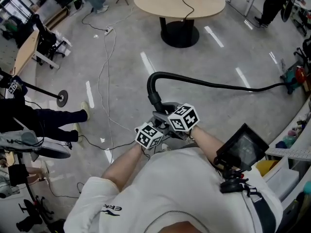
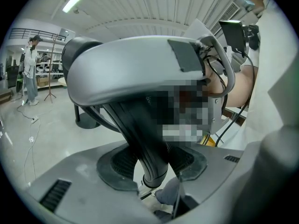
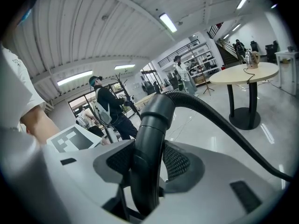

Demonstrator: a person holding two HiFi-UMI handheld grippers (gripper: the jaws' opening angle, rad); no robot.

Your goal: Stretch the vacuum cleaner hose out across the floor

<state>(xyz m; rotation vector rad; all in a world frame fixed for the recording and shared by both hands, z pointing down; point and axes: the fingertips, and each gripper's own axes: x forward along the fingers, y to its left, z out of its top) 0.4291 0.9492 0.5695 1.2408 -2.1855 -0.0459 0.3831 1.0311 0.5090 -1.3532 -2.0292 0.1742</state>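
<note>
The black ribbed vacuum hose (image 1: 204, 84) runs from the vacuum cleaner (image 1: 293, 77) at the right wall leftward over the grey floor. It bends in a loop and rises to my two grippers, which are held close together in front of my chest. My right gripper (image 1: 163, 108) is shut on the hose's smooth black cuff (image 3: 152, 125), which stands upright between its pads (image 3: 180, 162). My left gripper (image 1: 157, 118) is just beneath it, and its jaws close on the lower end of the hose (image 2: 140, 134). In the left gripper view, the right gripper's grey body (image 2: 135, 64) fills the space above.
A round table (image 1: 146, 4) on a black pedestal stands ahead, with cables (image 1: 104, 57) trailing over the floor to its left. A seated person's legs (image 1: 53, 118) and stands are at the left. Shelving (image 1: 291, 152) lines the right. Other people stand far off.
</note>
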